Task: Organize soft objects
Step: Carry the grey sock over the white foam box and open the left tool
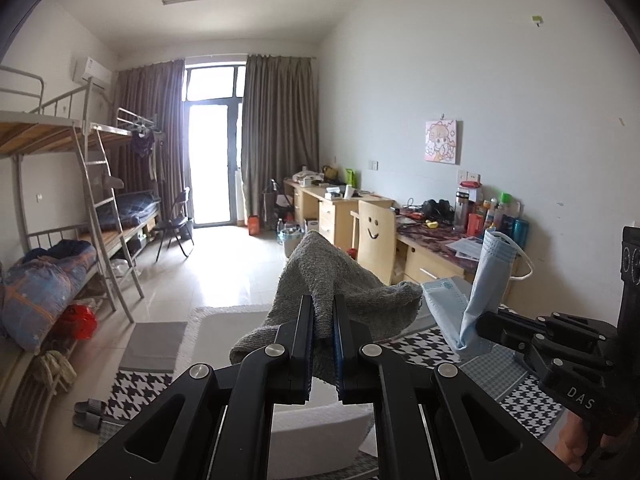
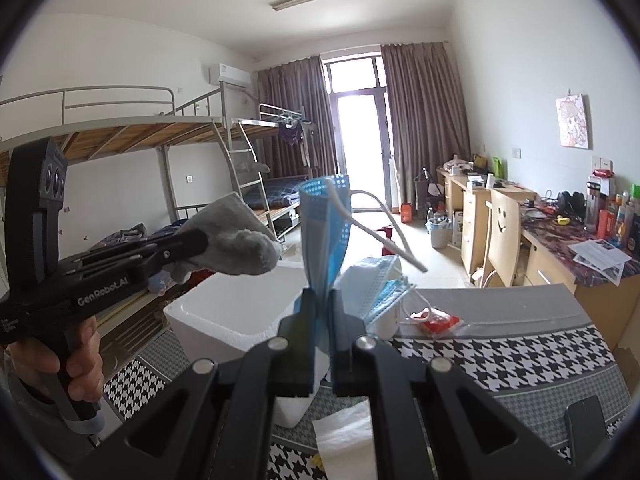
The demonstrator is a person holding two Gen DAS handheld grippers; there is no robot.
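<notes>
In the left wrist view, the left gripper (image 1: 323, 316) fills the bottom centre of the frame, its jaws pinching a grey sock (image 1: 332, 280) that bulges up and drapes to both sides of the fingers. Low at the right of that frame, the right gripper (image 1: 478, 326) reaches in, jaws pressed on a folded blue face mask (image 1: 486, 280) that stands upright with a white ear loop hanging off its right side.

In the right wrist view the same mask (image 2: 322, 232) rises from the jaws at the frame's centre, and the sock (image 2: 240, 244) is at middle left, held by the left gripper (image 2: 202, 246) with a person's hand (image 2: 72, 356) on its handle at lower left.

Just beyond the grippers, a white foam box (image 2: 224, 316) sits on the houndstooth-patterned tabletop (image 2: 520, 356). A pile of further blue masks (image 2: 380, 284) lies behind the held mask, with a small red packet (image 2: 438, 322) to their right.

Farther off, bunk beds (image 1: 60, 152) line the left of the frame and desks (image 1: 340, 208) the right, with a curtained balcony door (image 1: 212, 152) at the back.
</notes>
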